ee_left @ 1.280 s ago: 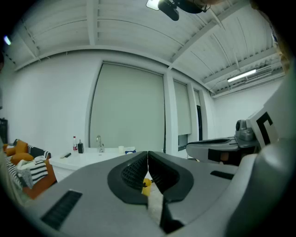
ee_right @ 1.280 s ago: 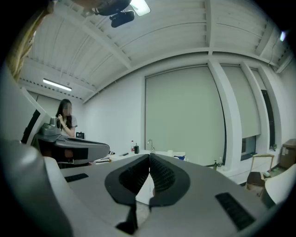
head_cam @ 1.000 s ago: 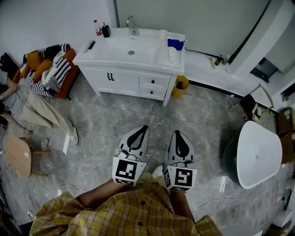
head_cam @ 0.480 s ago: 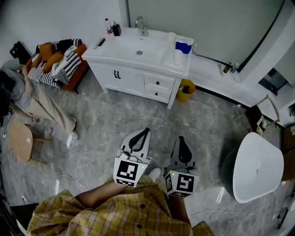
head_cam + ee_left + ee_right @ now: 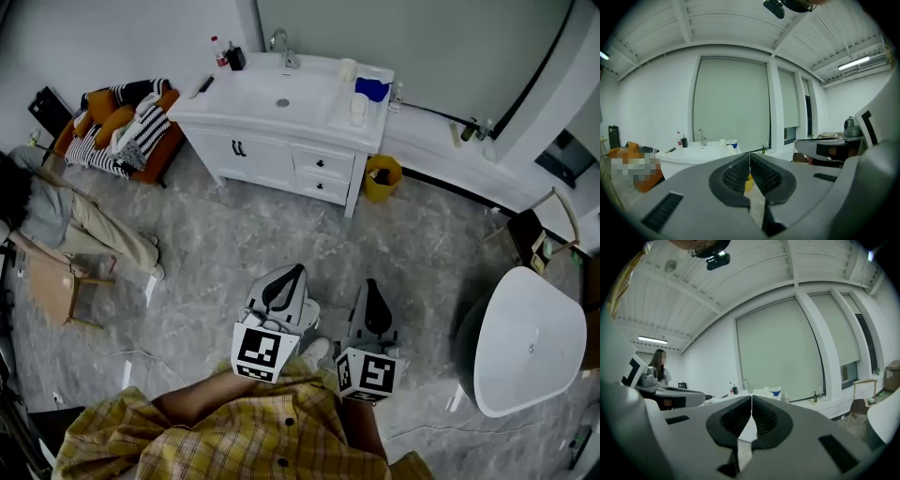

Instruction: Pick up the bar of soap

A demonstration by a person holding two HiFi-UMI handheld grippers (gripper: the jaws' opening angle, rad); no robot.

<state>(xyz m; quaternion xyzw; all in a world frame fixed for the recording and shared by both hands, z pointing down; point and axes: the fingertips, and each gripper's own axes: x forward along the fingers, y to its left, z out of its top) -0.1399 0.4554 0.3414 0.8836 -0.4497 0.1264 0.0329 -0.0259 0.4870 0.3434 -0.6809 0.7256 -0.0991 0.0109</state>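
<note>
Both grippers are held low in front of the person's plaid shirt, above the grey marble floor. My left gripper point(image 5: 295, 269) point(image 5: 750, 155) is shut with nothing between its jaws. So is my right gripper point(image 5: 372, 283) point(image 5: 752, 397), jaws pressed together and empty. They point toward a white vanity point(image 5: 239, 101) point(image 5: 693, 151) far ahead against the wall. On its countertop stand a faucet point(image 5: 280, 42), small bottles point(image 5: 219, 50), white cups point(image 5: 357, 109) and a blue item point(image 5: 371, 89). I cannot make out a bar of soap at this distance.
A yellow bin point(image 5: 382, 176) sits right of the vanity. A white tub point(image 5: 530, 342) stands at the right. At the left are an orange seat with striped cloth point(image 5: 122, 127), a seated person point(image 5: 80, 225) and a wooden chair point(image 5: 52, 286).
The head view has swung a little, so the vanity sits further right in the picture. Both grippers stay shut and in the same place before the person.
</note>
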